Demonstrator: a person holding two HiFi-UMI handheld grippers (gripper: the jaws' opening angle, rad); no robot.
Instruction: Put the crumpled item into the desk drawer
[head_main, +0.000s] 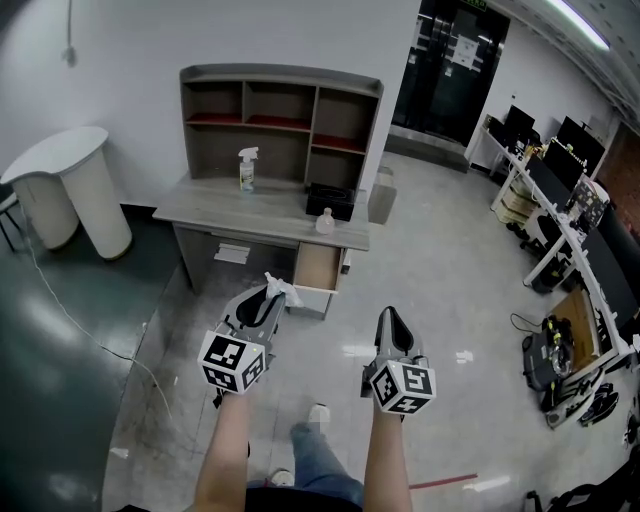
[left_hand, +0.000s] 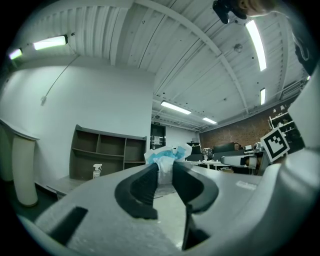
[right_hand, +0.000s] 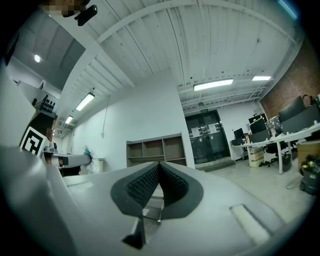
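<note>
A crumpled white and blue item (head_main: 281, 290) is pinched at the tip of my left gripper (head_main: 270, 298), held in the air in front of the grey desk (head_main: 215, 211). In the left gripper view the crumpled item (left_hand: 168, 156) sticks up between the dark pads, and the left gripper (left_hand: 163, 174) is shut on it. The desk drawer (head_main: 318, 269) stands pulled open under the desktop's right end, just beyond the item. My right gripper (head_main: 392, 322) hovers to the right of the left one. In its own view the right gripper (right_hand: 159, 170) is shut with its pads touching and nothing between them.
On the desk stand a spray bottle (head_main: 246, 169), a small clear bottle (head_main: 325, 222) and a black box (head_main: 330, 201), with a shelf hutch (head_main: 280, 120) behind. A white rounded table (head_main: 72, 180) is at the left. Office desks with monitors (head_main: 560, 190) line the right side.
</note>
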